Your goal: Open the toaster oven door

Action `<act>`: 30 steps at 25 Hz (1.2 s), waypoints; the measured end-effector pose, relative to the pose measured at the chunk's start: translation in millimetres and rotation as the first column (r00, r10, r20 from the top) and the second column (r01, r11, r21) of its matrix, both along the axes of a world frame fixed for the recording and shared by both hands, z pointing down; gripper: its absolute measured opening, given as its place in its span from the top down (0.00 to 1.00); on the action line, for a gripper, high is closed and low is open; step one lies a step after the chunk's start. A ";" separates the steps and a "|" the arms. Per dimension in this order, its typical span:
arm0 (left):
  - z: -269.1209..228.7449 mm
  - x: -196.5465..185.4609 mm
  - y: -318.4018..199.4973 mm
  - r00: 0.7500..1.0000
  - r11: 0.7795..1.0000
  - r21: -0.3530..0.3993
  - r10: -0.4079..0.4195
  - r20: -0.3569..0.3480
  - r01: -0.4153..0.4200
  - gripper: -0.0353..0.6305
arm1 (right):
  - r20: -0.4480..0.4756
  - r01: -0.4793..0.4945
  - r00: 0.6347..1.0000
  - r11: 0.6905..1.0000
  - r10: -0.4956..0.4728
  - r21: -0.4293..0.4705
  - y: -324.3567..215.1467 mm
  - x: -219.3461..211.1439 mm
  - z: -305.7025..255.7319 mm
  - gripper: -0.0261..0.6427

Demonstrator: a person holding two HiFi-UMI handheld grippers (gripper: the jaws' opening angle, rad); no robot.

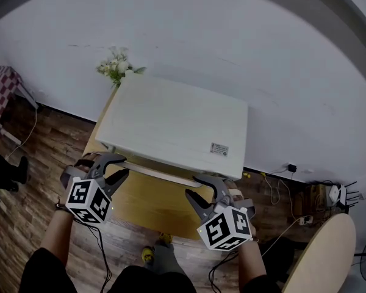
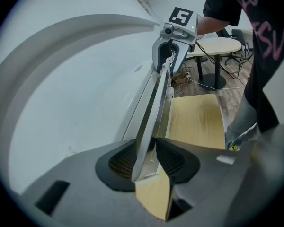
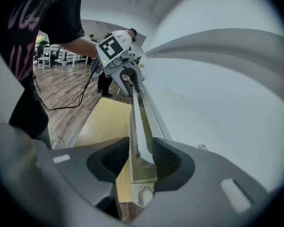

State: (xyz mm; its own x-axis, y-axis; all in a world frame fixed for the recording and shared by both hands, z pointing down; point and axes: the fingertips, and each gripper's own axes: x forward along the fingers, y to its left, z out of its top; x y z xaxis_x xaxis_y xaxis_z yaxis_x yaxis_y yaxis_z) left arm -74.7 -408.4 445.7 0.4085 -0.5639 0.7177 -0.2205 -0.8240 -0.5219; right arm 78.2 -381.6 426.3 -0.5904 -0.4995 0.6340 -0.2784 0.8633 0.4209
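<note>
A white toaster oven stands on a small wooden table. Its long pale door handle runs along the front top edge. My left gripper sits at the handle's left end and my right gripper at its right end. In the left gripper view the handle passes between the pads of the left gripper, with a thin gap on the right side. In the right gripper view the handle lies between the jaws of the right gripper, clear of the left pad. I cannot tell whether the door is ajar.
The oven backs onto a white wall, with a small bunch of flowers behind its left corner. Cables and a power strip lie on the wood floor at right, next to a round table. A red checked piece of furniture stands far left.
</note>
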 end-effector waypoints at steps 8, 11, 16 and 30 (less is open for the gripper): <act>2.1 0.2 1.4 1.000 0.999 -0.032 0.006 0.029 -0.005 0.75 | -0.053 0.031 0.998 0.999 -0.031 0.006 -2.6 -2.1 3.3 0.76; 2.4 0.1 1.7 0.999 0.999 -0.041 0.002 0.032 0.000 0.75 | -0.055 0.033 0.998 0.999 -0.033 -0.001 -2.2 -2.5 3.7 0.76; 4.4 0.0 5.0 0.998 0.998 -0.055 0.010 0.056 -0.007 0.76 | -0.055 0.035 0.998 0.999 -0.036 -0.006 1.3 -3.1 5.0 0.77; 9.7 -2.6 24.4 0.996 0.997 -0.071 0.044 0.075 -0.039 0.78 | -0.102 0.050 0.993 0.999 -0.051 -0.016 20.7 -6.4 12.5 0.78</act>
State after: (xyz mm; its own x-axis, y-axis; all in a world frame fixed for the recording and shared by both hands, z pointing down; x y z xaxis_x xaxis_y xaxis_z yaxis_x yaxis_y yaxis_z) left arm -77.2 -384.0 455.4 0.3727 -0.4951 0.7848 -0.1468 -0.8666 -0.4769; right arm 71.9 -361.0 438.8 -0.5462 -0.4621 0.6987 -0.1906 0.8808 0.4335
